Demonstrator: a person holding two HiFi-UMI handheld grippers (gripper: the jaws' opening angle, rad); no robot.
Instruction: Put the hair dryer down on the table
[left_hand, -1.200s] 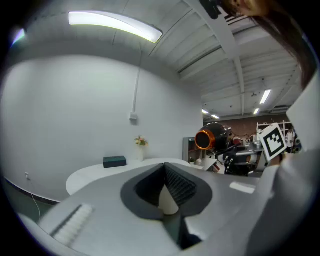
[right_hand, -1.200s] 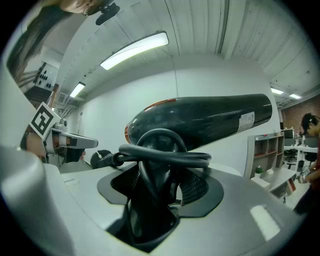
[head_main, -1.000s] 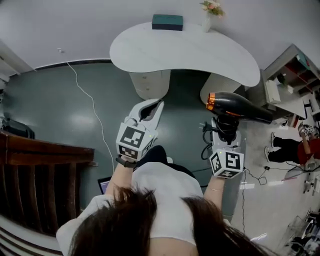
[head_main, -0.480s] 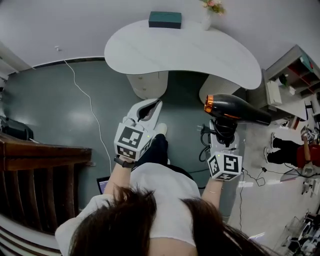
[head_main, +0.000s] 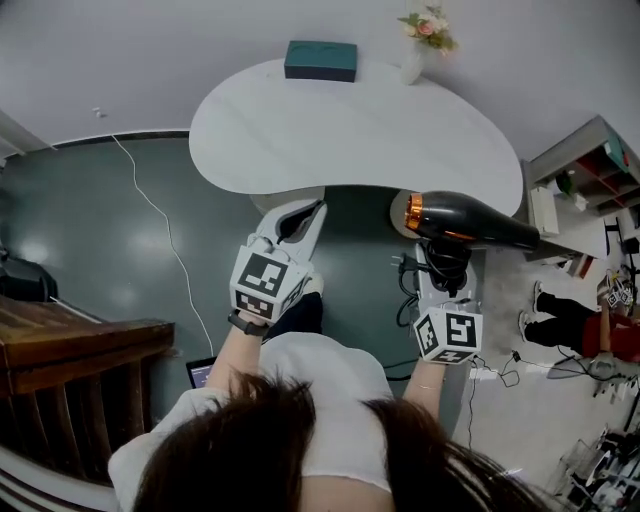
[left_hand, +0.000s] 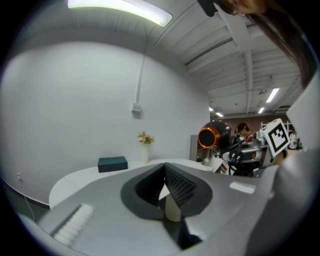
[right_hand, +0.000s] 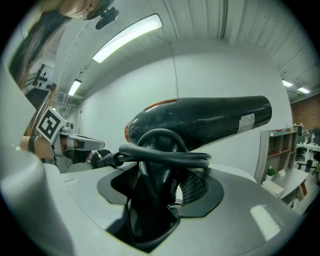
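Two tools in shot and only one is working. The right gripper (head_main: 446, 268) is clenched on the handle of the glossy black plastic hair dryer (head_main: 470, 220), the one with the orange ring at its back end. The right gripper view shows both ribbed pads biting that handle. A black cord (right_hand: 167, 157) is looped around the handle just above them.

The dryer is up in the air with its barrel level. Its orange end faces the white kidney-shaped table (head_main: 300, 130) and its nozzle points off to the person's right. It sits by the table's near right edge and touches nothing but the pads.

The left gripper (head_main: 300, 215) hovers alongside with its jaws pressed together and nothing between them.

Now the feel of it, as I read it. The shell is hard and won't give, but that gloss looks slick. Most of the weight should sit in the barrel, above the grip, so it will want to tip. The handle, close under the barrel, is the right place to hold it, and the cord wraps add some bite.

The round barrel could roll once released, so I'd lay it on its side with the handle as a stop. There's plenty of bare top, and the dark teal box (head_main: 320, 60) and white vase of flowers (head_main: 414, 62) are well apart at the far edge.
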